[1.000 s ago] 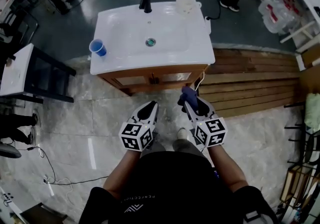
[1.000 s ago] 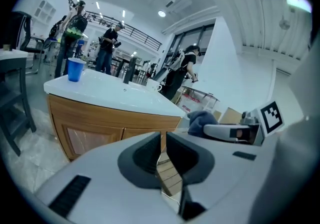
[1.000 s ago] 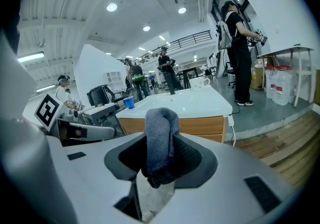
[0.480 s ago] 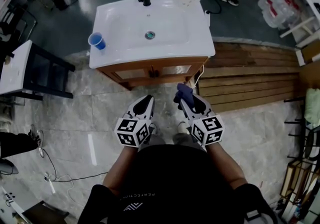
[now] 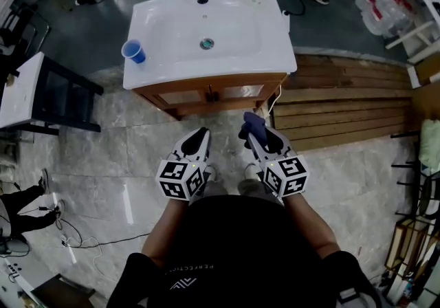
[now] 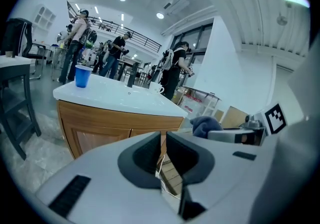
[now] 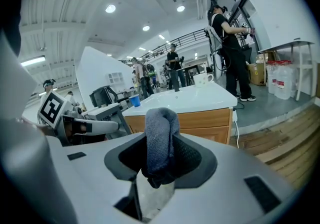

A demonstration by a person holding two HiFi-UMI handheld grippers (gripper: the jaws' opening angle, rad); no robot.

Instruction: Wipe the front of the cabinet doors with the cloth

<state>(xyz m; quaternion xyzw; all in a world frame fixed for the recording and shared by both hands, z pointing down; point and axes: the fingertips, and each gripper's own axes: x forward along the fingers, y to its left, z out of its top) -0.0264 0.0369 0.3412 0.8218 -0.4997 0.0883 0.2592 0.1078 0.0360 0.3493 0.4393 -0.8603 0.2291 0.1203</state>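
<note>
The cloth [image 7: 160, 135] is dusty blue-grey. The cabinet doors [image 5: 206, 96] are warm brown wood under a white tabletop [image 5: 165, 31] with a bright blue cup [image 5: 134, 51]. The left hand-held gripper [image 5: 199, 136] and right hand-held gripper [image 5: 257, 135] are pale grey, their cubes patterned black-and-white.

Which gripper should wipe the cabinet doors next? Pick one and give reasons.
Right. The right gripper is shut on the cloth and faces the cabinet doors. The left gripper is shut with nothing between its jaws.
</note>
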